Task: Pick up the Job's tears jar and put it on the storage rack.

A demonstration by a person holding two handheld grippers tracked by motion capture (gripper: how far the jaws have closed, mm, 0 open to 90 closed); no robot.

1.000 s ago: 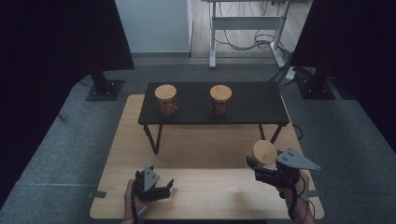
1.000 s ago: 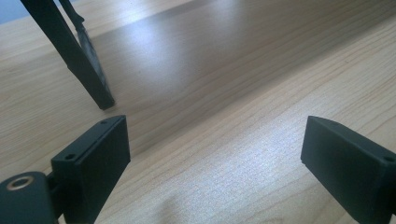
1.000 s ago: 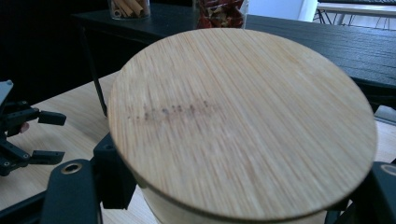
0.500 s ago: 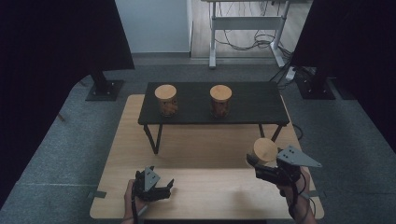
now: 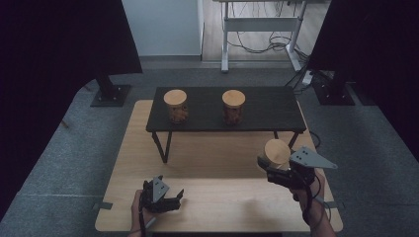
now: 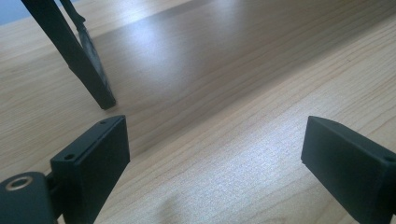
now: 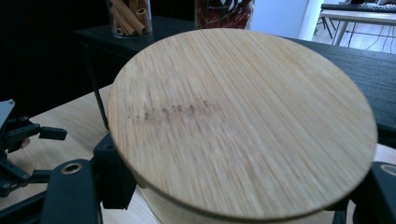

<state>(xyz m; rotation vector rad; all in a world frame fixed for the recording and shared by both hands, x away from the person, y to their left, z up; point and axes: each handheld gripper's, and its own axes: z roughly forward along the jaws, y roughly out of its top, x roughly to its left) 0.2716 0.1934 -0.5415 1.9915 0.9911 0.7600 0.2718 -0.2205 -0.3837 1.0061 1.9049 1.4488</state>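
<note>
My right gripper (image 5: 274,163) is shut on a jar with a round wooden lid (image 5: 276,151), held at the right of the light wooden table (image 5: 217,163), just in front of the low black table (image 5: 267,111). In the right gripper view the lid (image 7: 243,121) hides most of the jar, and the black jaws sit under its rim on either side. My left gripper (image 5: 178,199) rests near the front left edge of the wooden table. Its jaws stand wide apart in the left gripper view (image 6: 215,158), with bare wood between them.
Two more wooden-lidded jars stand on the black table: one at the left (image 5: 175,104) holding tan sticks, one in the middle (image 5: 233,105) with dark reddish contents. A black table leg (image 6: 88,70) stands ahead of the left gripper. Grey carpet surrounds the wooden table.
The right gripper has carried the jar slightly up the picture, toward the black table. The left gripper has stayed where it was.
</note>
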